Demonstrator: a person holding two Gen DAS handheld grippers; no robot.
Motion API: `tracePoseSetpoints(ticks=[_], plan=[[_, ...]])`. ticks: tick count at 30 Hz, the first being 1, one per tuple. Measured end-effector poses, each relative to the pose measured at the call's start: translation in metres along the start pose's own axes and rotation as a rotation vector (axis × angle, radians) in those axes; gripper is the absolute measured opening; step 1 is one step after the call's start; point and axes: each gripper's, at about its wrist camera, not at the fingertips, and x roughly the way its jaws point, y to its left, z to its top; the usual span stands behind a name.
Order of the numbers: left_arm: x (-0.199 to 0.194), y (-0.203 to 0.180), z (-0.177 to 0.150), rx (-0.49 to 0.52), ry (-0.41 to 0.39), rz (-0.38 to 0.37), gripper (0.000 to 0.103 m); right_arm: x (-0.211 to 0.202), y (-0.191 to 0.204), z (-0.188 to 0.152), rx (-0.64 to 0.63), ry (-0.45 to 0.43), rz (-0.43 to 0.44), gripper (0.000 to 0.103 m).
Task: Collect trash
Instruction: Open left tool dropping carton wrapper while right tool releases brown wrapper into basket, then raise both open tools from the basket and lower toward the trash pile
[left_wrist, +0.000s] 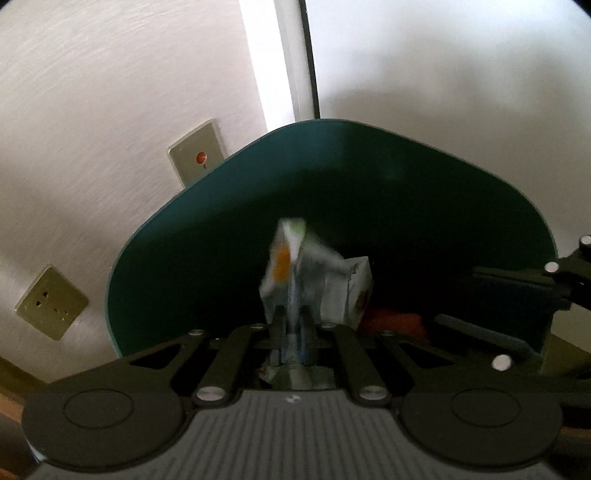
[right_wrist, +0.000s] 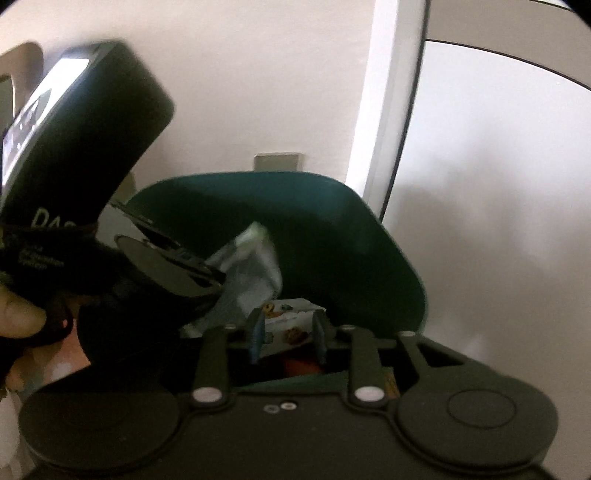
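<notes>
A dark green trash bin (left_wrist: 221, 229) stands against a white wall; it also shows in the right wrist view (right_wrist: 332, 229). My left gripper (left_wrist: 293, 317) is shut on a crumpled white carton (left_wrist: 286, 258) with green and orange print, held over the bin's mouth. The same carton shows in the right wrist view (right_wrist: 255, 258), beside the left gripper's body (right_wrist: 177, 269). A second white box (left_wrist: 351, 291) with a cookie print lies in the bin. My right gripper (right_wrist: 288, 334) is open and empty just above that box (right_wrist: 286, 325). Something red (left_wrist: 395, 321) lies deeper in the bin.
Wall sockets (left_wrist: 51, 301) and a switch plate with a red dot (left_wrist: 197, 153) sit on the wall left of the bin. A white door frame (left_wrist: 280, 59) rises behind it. My hand (right_wrist: 22, 314) holds the left gripper's handle.
</notes>
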Motion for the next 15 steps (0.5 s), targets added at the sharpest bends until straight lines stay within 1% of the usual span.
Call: tracePoseSetpoints(ticks=[3, 6, 8, 9, 11, 13, 15], plan=[[-0.005, -0.001, -0.004, -0.014, -0.009, -0.009, 0.016, -0.012, -0.004, 0.001, 0.013, -0.02, -0.004, 0.028], [-0.01, 0.0, -0.006, -0.025, -0.03, -0.014, 0.026, -0.028, -0.009, 0.003, 0.024, -0.044, 0.002, 0.03], [-0.02, 0.001, -0.009, -0.024, -0.059, -0.006, 0.037, -0.043, -0.012, 0.0, 0.035, -0.066, 0.011, 0.03], [-0.026, -0.001, -0.01, -0.016, -0.079, -0.006, 0.041, -0.053, -0.014, -0.001, 0.037, -0.077, 0.019, 0.031], [-0.04, -0.003, -0.014, -0.01, -0.111, -0.006, 0.054, -0.068, -0.021, -0.002, 0.042, -0.098, 0.018, 0.032], [-0.053, -0.005, -0.018, -0.017, -0.151, -0.016, 0.057, -0.088, -0.026, -0.008, 0.05, -0.118, 0.021, 0.034], [-0.068, -0.009, -0.022, -0.014, -0.182, -0.015, 0.057, -0.104, -0.031, -0.014, 0.056, -0.131, 0.018, 0.035]])
